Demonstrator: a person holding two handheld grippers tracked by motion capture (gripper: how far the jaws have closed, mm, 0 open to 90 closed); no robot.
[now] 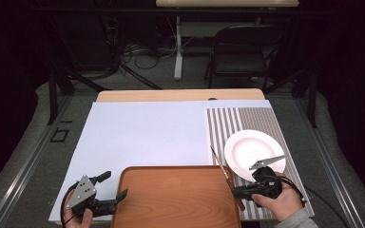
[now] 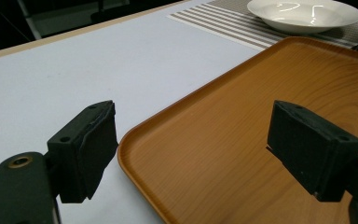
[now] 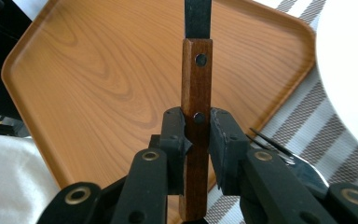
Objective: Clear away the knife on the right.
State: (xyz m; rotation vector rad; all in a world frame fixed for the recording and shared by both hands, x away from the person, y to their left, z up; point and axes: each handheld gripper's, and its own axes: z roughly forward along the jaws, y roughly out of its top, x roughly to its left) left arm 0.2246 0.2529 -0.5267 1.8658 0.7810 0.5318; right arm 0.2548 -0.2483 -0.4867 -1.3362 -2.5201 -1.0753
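A knife with a brown wooden handle point(image 3: 196, 79) stands between my right gripper's point(image 3: 196, 135) jaws, which are shut on the handle near its lower rivet. Its dark blade points away over the wooden tray point(image 3: 98, 70). From above, the knife point(image 1: 229, 178) lies along the tray's point(image 1: 171, 167) right edge, with the right gripper point(image 1: 240, 192) at its handle end. A fork's tines point(image 3: 270, 144) show just right of the jaws on the striped placemat point(image 3: 307, 112). My left gripper point(image 1: 113, 186) is open at the tray's front left corner; between its spread jaws point(image 2: 200, 140) there is nothing.
A white plate point(image 1: 252, 149) sits on the striped placemat point(image 1: 237, 118) right of the tray, also seen as the plate point(image 2: 303, 11) far off. A pale board point(image 1: 142, 133) covers the table behind the tray. A folding chair point(image 1: 242, 47) stands beyond the table.
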